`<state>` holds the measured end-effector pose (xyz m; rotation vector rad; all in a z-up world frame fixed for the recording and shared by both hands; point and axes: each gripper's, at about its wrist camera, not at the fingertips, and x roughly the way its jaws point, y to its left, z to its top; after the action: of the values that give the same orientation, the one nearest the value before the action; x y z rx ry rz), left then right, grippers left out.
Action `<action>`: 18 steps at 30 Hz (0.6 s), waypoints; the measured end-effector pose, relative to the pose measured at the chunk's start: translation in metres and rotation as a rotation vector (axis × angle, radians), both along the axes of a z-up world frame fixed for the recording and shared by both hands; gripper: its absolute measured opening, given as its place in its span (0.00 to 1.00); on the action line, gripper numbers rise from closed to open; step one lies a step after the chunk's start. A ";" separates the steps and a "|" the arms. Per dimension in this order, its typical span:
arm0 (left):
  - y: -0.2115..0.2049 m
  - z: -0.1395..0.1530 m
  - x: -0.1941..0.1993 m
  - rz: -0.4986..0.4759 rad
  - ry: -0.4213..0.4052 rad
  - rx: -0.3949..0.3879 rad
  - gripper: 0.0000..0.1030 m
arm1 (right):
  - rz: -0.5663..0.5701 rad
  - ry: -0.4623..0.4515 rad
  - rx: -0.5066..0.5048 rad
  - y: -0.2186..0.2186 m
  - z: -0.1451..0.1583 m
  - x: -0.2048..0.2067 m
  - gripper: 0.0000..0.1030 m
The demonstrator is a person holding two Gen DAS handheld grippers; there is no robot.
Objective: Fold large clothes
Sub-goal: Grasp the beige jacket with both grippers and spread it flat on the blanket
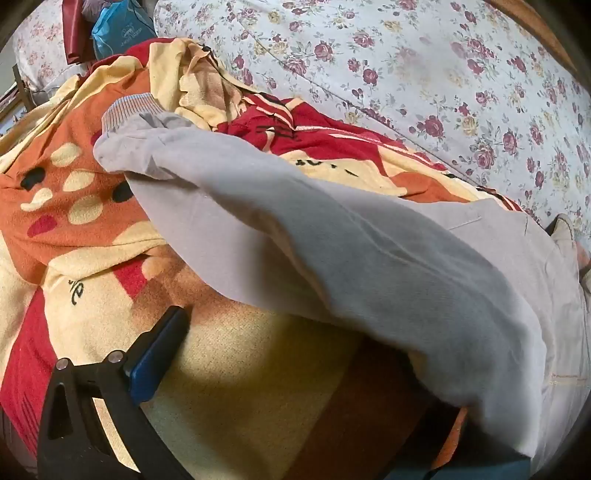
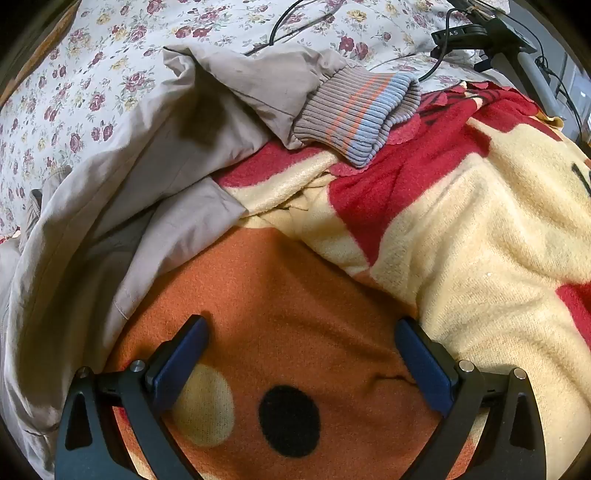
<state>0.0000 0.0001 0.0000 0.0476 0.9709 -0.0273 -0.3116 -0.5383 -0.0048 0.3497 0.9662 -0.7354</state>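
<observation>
Over blanket (image 2: pixel 295 295) w/ jacket (image 2: pixel 110 184): both grippers' fingers (image 2: pixel 181 363) spread wide, empty.

Left gripper (image 1: pixel 295 332) – rt finger hidden under grey jacket (image 1: pixel 332 229)

floral bedsheet (image 1: pixel 424 74), wooden bed frame (image 1: pixel 535 33)

Warm indoor light, strong fisheye bending with dark corners, soft shadows in cloth folds, left view blurred and dim low down
</observation>
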 end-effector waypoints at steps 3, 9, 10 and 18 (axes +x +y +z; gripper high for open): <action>-0.001 0.000 0.000 0.000 -0.002 0.006 1.00 | 0.000 -0.001 0.000 0.000 0.000 0.000 0.98; -0.002 0.000 0.000 0.000 0.001 0.009 1.00 | 0.000 -0.001 0.000 0.000 0.000 0.000 0.98; -0.001 0.000 0.000 0.000 0.004 0.007 1.00 | 0.000 -0.001 0.000 0.000 0.000 0.000 0.98; 0.005 0.014 -0.014 -0.007 0.114 0.036 1.00 | -0.001 -0.001 0.000 0.000 0.000 0.000 0.98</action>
<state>-0.0137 0.0047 0.0135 0.0829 1.0853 -0.0195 -0.3116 -0.5383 -0.0047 0.3500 0.9648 -0.7357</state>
